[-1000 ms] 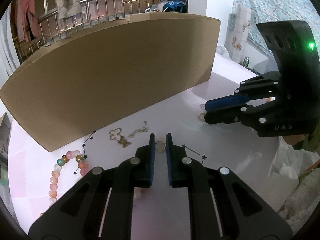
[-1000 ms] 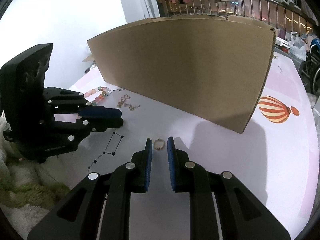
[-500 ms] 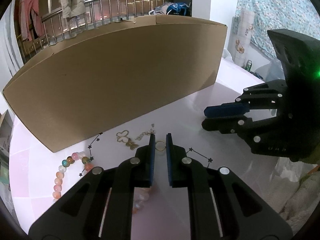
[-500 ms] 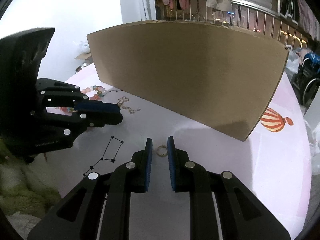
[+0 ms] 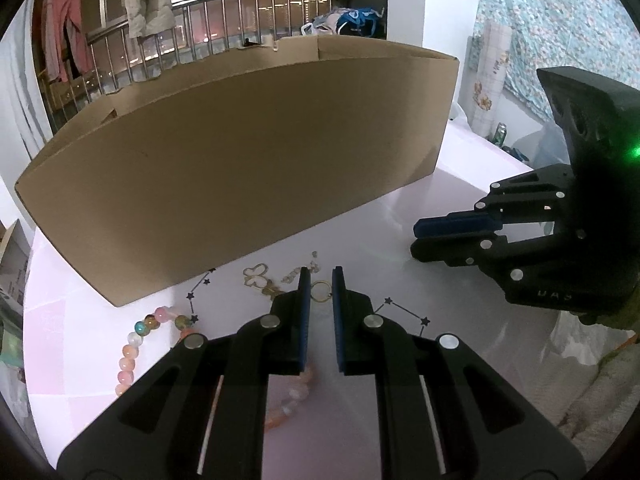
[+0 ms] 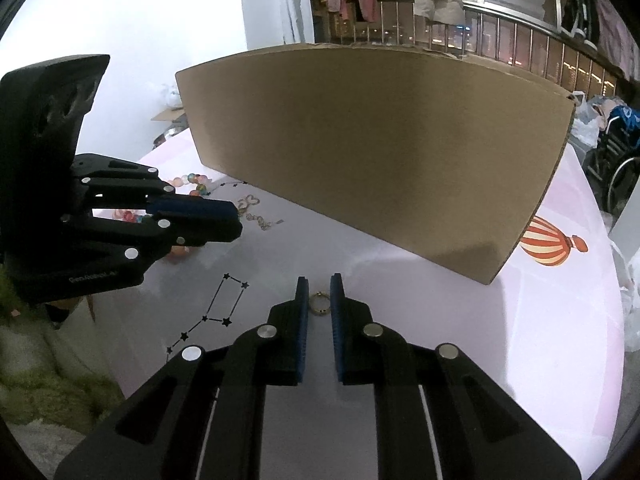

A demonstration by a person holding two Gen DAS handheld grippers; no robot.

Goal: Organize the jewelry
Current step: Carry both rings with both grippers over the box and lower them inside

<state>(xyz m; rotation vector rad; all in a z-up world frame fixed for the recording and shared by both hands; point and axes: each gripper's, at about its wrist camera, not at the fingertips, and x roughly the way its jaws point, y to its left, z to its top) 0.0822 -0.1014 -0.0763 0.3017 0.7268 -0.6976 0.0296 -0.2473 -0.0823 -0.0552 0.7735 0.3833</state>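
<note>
My left gripper [image 5: 321, 285] is shut on a small gold ring [image 5: 321, 292], pinched upright between its blue pads just above the pink table [image 5: 400, 208]. The jaws of my right gripper [image 6: 319, 294] are closing on a second gold ring [image 6: 319, 304], which spans the gap between its pads. Each gripper shows in the other's view: the right gripper [image 5: 418, 236] at the right, the left gripper [image 6: 236, 220] at the left. A bead bracelet [image 5: 136, 340] and a gold clover chain [image 5: 256, 276] lie on the table by the left gripper.
A tall cardboard box [image 5: 240, 160] stands across the table just behind the jewelry, its wall [image 6: 380, 152] filling the right wrist view. Green fluffy fabric [image 6: 40, 380] lies at the near table edge. A balloon print [image 6: 548, 240] marks the right side.
The right gripper's jaws have narrowed around the gold ring between them. The left gripper keeps its ring pinched and has hardly moved.
</note>
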